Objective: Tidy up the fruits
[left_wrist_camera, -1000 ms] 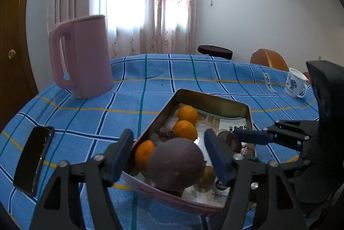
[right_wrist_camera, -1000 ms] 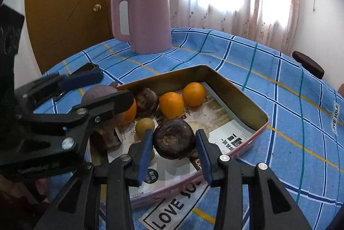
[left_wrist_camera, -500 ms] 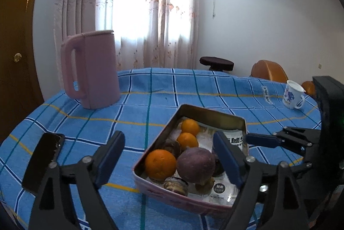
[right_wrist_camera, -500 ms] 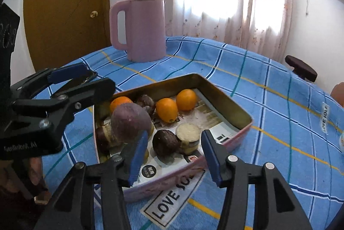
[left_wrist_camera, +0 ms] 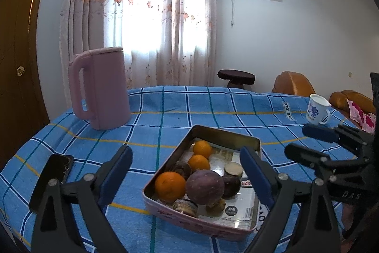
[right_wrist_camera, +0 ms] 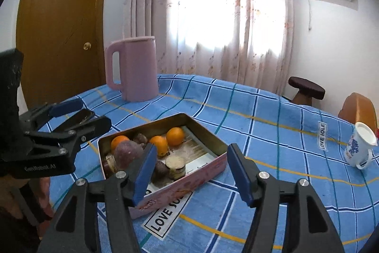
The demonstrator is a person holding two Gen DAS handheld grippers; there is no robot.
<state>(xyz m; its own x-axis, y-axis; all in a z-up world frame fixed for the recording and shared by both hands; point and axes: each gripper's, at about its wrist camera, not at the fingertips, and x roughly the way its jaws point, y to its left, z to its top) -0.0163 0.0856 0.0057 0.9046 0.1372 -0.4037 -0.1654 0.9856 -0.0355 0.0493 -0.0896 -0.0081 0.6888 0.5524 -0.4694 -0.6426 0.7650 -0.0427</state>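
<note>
Tin (left_wrist_camera: 227, 134) on tabletop (left_wrist_camera: 165, 101) with blue checked cloth; holds three oranges (left_wrist_camera: 170, 186), large purple fruit (left_wrist_camera: 204, 186), several small dark fruits, one cut piece (left_wrist_camera: 233, 169), all lying on printed paper lining. Left gripper (left_wrist_camera: 187, 178): jaws opening, wide, nothing between pads. Right gripper (right_wrist_camera: 192, 172): jaws opening, nothing held, above tin's near edge. Pink jug (left_wrist_camera: 100, 88) behind tin. Phone (left_wrist_camera: 51, 182) left of tin. Mug (left_wrist_camera: 317, 109) far right.
</note>
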